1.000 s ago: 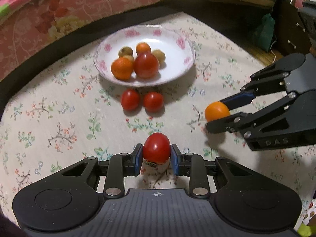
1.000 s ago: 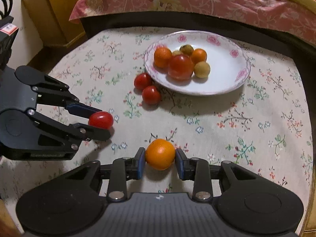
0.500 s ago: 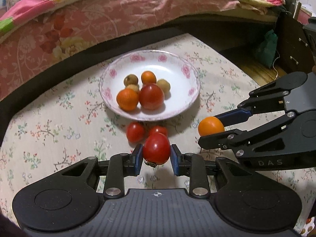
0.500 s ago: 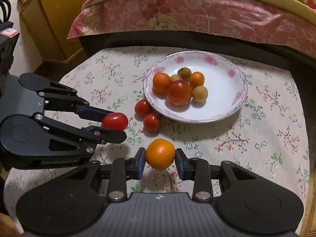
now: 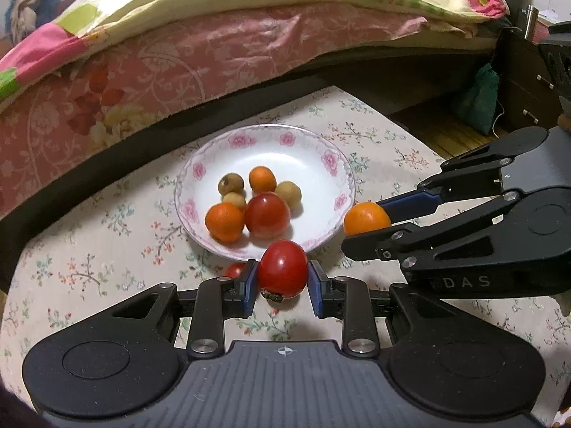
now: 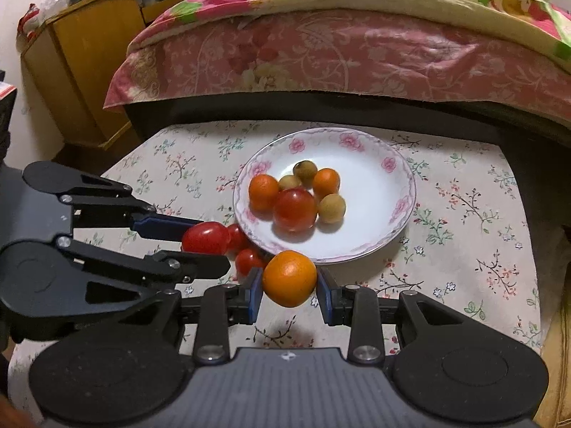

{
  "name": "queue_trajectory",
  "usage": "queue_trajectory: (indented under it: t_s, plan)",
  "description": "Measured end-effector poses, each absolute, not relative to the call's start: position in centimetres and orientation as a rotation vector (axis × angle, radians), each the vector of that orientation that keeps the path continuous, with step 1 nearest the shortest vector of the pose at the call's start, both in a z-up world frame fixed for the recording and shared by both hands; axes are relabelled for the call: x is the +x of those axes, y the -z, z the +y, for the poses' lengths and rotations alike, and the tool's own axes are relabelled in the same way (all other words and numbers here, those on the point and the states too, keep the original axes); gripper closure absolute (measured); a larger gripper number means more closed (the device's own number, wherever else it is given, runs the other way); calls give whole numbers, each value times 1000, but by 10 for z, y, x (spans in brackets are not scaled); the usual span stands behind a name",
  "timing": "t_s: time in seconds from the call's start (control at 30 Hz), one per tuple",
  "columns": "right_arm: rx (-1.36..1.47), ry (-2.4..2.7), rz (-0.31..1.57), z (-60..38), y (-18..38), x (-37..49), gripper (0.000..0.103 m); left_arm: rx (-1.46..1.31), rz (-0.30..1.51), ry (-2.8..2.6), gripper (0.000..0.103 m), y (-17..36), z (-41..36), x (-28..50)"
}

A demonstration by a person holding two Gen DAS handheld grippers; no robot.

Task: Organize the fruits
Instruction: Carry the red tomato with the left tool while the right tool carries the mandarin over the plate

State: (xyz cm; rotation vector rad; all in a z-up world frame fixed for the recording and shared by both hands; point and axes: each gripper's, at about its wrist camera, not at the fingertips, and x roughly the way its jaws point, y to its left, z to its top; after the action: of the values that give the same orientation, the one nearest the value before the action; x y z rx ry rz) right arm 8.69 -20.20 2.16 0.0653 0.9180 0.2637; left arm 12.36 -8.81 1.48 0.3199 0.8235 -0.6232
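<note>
Pinching a glossy red tomato [image 5: 283, 268] – left jaws; right jaws clamp a round, dimpled orange [image 6: 289, 278].

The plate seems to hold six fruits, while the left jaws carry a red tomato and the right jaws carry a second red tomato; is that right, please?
Not quite: the right gripper carries an orange, not a tomato, as the right wrist view shows. The plate does hold six fruits, and the left gripper carries the red tomato.

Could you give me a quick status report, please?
Left gripper shut on tomato. Right gripper shut on orange. Plate ahead, nothing blocking.
</note>
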Motion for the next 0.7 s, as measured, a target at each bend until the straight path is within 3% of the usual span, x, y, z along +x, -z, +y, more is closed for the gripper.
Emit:
queue_trajectory:
  t_s: [0.7]
  plan:
    - [100,-184,887,-226,-9,141,70,346,790,579,68,-2,-115,187]
